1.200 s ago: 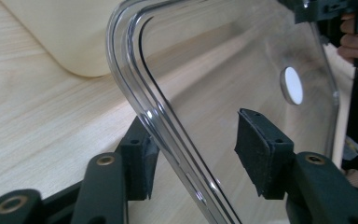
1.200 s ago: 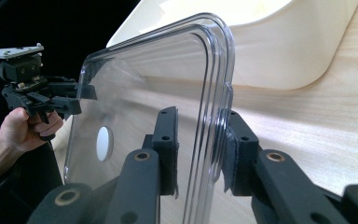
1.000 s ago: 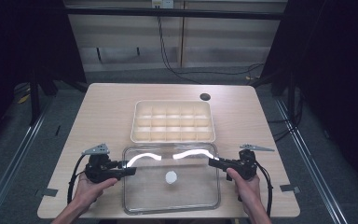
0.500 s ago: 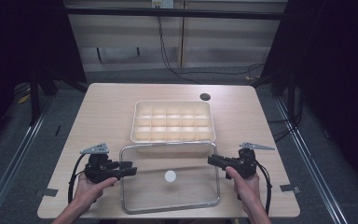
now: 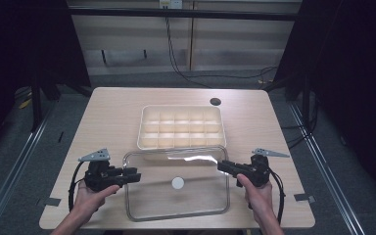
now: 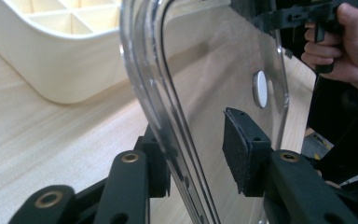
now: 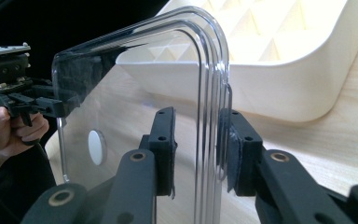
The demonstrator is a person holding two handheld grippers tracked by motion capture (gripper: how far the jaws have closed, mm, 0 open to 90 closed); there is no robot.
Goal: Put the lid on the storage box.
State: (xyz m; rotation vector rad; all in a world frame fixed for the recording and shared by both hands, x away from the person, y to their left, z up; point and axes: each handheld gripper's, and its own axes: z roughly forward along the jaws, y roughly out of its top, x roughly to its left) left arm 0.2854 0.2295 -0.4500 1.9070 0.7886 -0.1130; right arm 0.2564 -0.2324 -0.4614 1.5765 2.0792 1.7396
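Two claws on clear lid [image 5: 176, 183], near compartment tray [image 5: 181, 127] | left gripper [image 5: 133, 176] jaws just closing, rim between, one pad clear | right gripper [image 5: 223, 167] pinches right rim | stiff, light, slippery: grip side edges

1. The high view looks forward and down from above the person's side, taking in the whole worktop [image 5: 107, 105].
2. The left tool [image 5: 136, 176] view sits close, looking along its jaws across the clear lid [image 6: 214, 60].
3. The right tool [image 5: 222, 167] view faces back; both share the lid and cream tray [image 7: 279, 70].
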